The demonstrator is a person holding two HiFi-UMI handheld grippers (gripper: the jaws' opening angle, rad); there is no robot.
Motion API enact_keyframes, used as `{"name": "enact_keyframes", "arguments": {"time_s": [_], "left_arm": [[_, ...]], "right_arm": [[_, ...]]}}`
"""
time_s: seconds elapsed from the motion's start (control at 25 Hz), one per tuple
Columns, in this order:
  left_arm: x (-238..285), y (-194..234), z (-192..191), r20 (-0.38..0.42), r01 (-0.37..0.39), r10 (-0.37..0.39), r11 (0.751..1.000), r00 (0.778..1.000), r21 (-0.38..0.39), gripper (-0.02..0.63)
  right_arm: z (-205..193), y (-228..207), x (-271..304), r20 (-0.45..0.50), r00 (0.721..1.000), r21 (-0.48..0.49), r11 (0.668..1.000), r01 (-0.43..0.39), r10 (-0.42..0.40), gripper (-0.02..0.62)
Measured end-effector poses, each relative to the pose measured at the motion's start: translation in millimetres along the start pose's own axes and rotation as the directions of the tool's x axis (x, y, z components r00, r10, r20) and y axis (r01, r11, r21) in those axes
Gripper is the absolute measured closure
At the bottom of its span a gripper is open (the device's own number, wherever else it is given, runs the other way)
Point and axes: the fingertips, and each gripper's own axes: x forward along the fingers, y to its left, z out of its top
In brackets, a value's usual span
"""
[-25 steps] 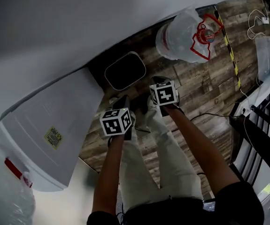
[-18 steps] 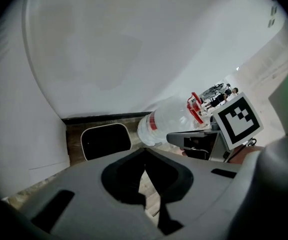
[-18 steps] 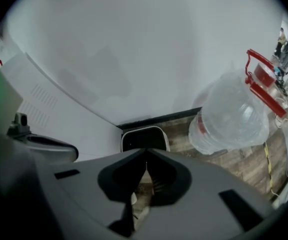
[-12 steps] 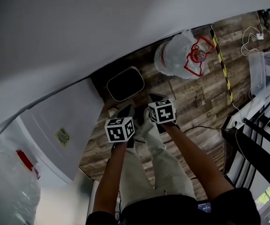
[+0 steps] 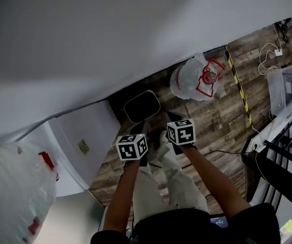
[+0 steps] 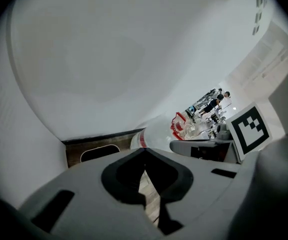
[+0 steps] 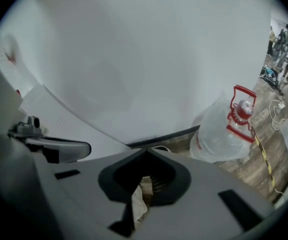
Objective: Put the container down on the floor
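Observation:
The container (image 5: 141,106), a dark rounded tray with a pale rim, lies on the wood floor by the wall's foot; it shows again in the left gripper view (image 6: 99,153). Both grippers hang above it, apart from it, pointing steeply down. My left gripper (image 5: 141,128) is shut and empty, its jaw tips meeting (image 6: 145,154). My right gripper (image 5: 171,118) is shut too, tips together (image 7: 146,154); its jaws have just closed the last bit with nothing between them. Only floor and the person's trouser leg show behind the jaws.
A big clear water bottle (image 5: 194,79) with a red handle lies right of the container. A white box (image 5: 79,146) and a plastic bag (image 5: 13,192) are at the left. Striped floor tape (image 5: 237,83), cables (image 5: 265,60), a clear bin (image 5: 280,88) and a dark rack (image 5: 283,161) are at the right.
Both grippers have risen away from the container, which stays on the floor. The head view has pulled back, so the floor things look smaller.

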Motion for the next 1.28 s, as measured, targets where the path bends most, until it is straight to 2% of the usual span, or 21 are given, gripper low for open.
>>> {"name": "enact_keyframes", "arguments": {"time_s": [0.12, 0.32, 0.52, 0.68, 0.92, 1.08, 1.28], "left_arm": [[-17.7, -14.2, 16.3, 0.035, 0.014, -0.013, 1.0, 0.999, -0.005, 0.592], [-41.4, -30.7, 48.7, 0.065, 0.018, -0.024, 0.996, 0.998, 0.086, 0.592], [-84.1, -62.0, 89.5, 0.136, 0.007, -0.023, 0.993, 0.99, 0.115, 0.592], [-112.8, -85.7, 113.6, 0.195, -0.005, -0.021, 0.991, 0.981, 0.131, 0.592], [-170.4, -107.3, 133.9, 0.288, -0.008, -0.014, 0.997, 0.957, 0.078, 0.592], [-199.9, -121.0, 140.6, 0.321, -0.037, -0.003, 0.992, 0.947, 0.119, 0.592], [-240.6, -161.0, 158.5, 0.377, 0.001, -0.07, 0.984, 0.924, 0.179, 0.592]], "right_arm": [[17.3, 8.7, -17.7, 0.032, 0.999, -0.015, 1.0, -0.018, 0.018, 0.566], [55.4, 24.5, -46.5, 0.096, 0.994, -0.033, 0.998, -0.048, 0.051, 0.566], [100.8, 45.9, -100.0, 0.188, 0.978, -0.033, 0.996, -0.085, 0.089, 0.566], [134.9, 55.5, -135.2, 0.262, 0.96, -0.048, 0.995, -0.093, 0.102, 0.566], [166.8, 74.2, -198.9, 0.367, 0.921, -0.024, 0.991, -0.133, 0.132, 0.566], [180.8, 85.7, -232.0, 0.41, 0.899, -0.047, 0.988, -0.15, 0.155, 0.566], [196.5, 104.3, -276.4, 0.468, 0.866, -0.132, 0.983, -0.131, 0.178, 0.566]]}}
